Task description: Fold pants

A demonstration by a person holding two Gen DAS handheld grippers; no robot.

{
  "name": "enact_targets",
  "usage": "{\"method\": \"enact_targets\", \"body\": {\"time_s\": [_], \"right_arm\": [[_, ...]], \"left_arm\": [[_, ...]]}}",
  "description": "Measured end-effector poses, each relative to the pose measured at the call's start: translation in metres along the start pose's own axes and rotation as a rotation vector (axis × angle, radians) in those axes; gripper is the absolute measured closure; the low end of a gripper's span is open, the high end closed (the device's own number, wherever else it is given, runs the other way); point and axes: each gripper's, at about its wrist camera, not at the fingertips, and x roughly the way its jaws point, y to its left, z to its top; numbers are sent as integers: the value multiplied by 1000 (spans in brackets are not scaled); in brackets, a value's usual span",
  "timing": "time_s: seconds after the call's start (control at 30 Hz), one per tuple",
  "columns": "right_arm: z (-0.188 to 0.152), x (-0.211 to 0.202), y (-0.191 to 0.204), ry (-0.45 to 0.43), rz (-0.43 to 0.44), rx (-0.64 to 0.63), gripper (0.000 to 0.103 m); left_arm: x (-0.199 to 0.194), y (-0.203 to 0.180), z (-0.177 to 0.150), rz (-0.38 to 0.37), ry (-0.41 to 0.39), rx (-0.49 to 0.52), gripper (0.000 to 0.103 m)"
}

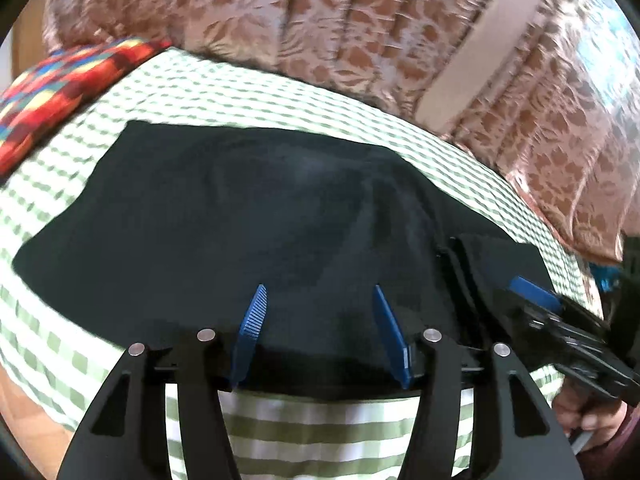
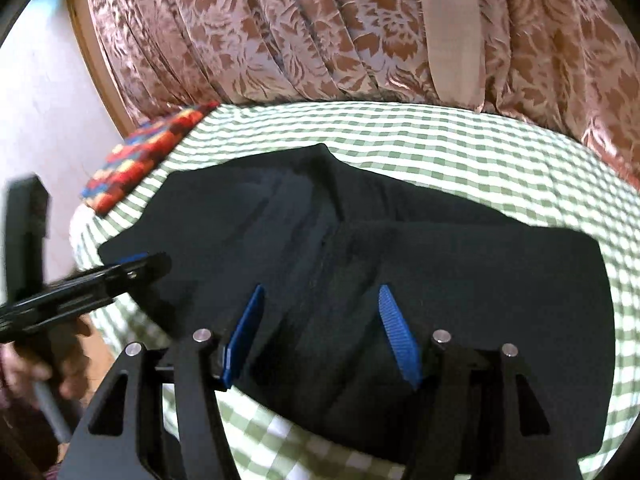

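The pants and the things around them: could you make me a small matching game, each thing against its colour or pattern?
Things:
1. pants
2. bed sheet
3. curtain
4. gripper fingers

Looks:
A. blue
B. brown and pink floral
C. black
D. green and white check

Pairs: 1-C, 2-D, 3-B, 4-A

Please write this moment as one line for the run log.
left gripper: open | right gripper: open | black pants: flat on checked sheet | nothing gripped
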Motion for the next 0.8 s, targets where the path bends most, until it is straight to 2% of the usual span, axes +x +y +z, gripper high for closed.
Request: {"method": "enact_targets", "body": {"time_s": [0.07, 0.1, 0.17, 0.3, 0.43, 0.5, 0.6, 0.73, 0.8], "right_arm": [[-5, -3, 0, 16, 24, 7, 73], [-9, -1, -1, 34, 27, 9, 77], [-15, 4, -5, 50, 29, 15, 79], [-21, 11, -12, 73, 74, 68, 77], [-20, 13, -30, 101, 173, 168, 77], [-16, 8, -36, 99, 217, 199, 76], [0, -2, -40, 72, 275, 207, 70], [40, 3, -50, 38, 362, 234, 63], [61, 17, -53, 47, 393, 246, 54]], "left_arm": [[-2, 17, -1, 2, 5, -57, 42], [-3, 23, -2, 0, 7, -80, 42], [-7, 35, -3, -9, 4, -127, 42], [-16, 55, -3, -45, -12, -206, 38], [-15, 56, 6, -95, -14, -230, 38], [-8, 46, 13, -111, -1, -200, 38], [-1, 23, 26, -106, -9, -110, 38], [17, -6, 43, -86, -14, 13, 38], [29, -14, 48, -95, -1, 42, 36]]}}
